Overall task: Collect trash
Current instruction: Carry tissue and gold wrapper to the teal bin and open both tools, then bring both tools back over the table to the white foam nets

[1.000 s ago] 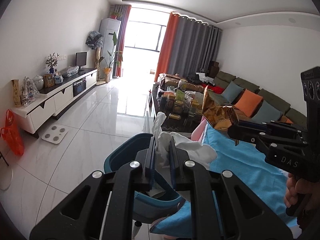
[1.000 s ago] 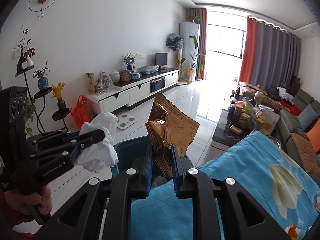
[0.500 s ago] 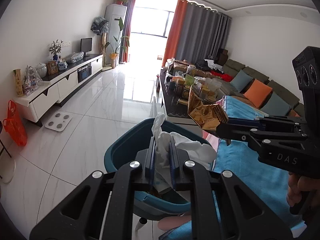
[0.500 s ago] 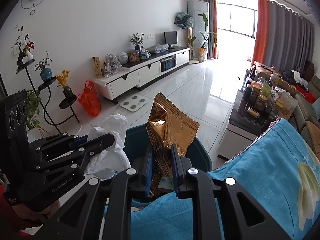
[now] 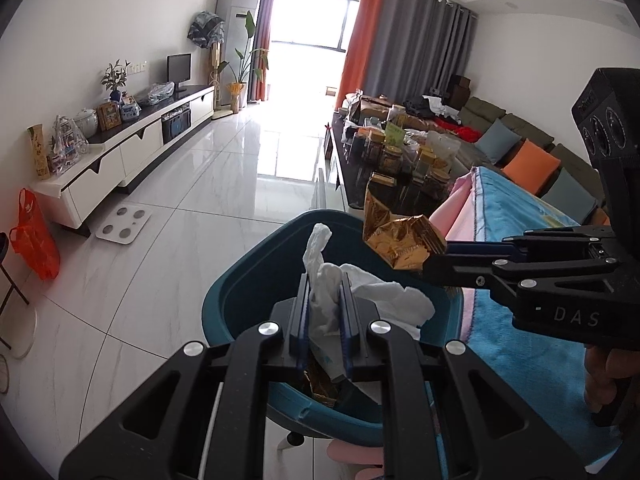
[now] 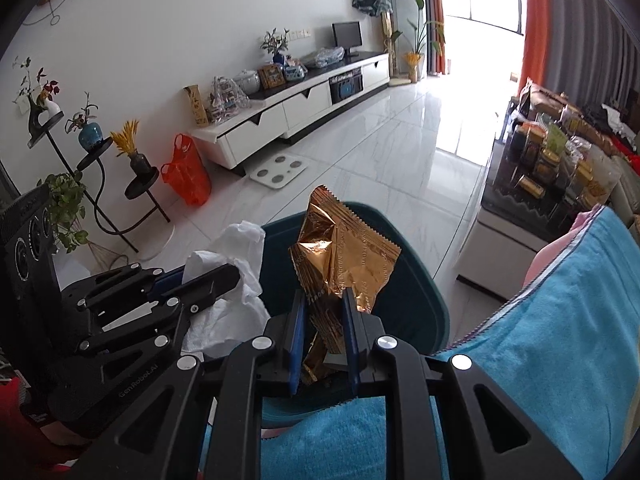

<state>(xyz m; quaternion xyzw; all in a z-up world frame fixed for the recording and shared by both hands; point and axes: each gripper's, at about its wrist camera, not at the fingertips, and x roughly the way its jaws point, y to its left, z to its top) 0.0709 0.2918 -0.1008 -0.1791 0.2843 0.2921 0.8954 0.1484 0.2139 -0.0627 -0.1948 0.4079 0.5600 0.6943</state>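
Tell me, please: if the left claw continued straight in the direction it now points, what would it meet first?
Most likely the inside of the teal bin. The left claw, shut on the white tissue, points down into the bin's open mouth, where some trash already lies. Depth is hard to judge here.

Tissue point(image 5: 328, 280): soft white paper, crumpled, matt. Wrapper point(image 6: 344, 256): gold foil, creased, shiny, with a serrated edge. Bin point(image 5: 240, 304): smooth teal plastic, slight sheen. Grippers, left point(image 5: 325, 312) and right point(image 6: 323, 320): matt black plastic with bright metal screw heads and blue pads. Blanket point(image 6: 560, 320): blue fuzzy cloth, matt. Floor point(image 5: 192, 216): polished white marble-look tile, very glossy. Bag point(image 6: 186, 174): thin orange translucent plastic.
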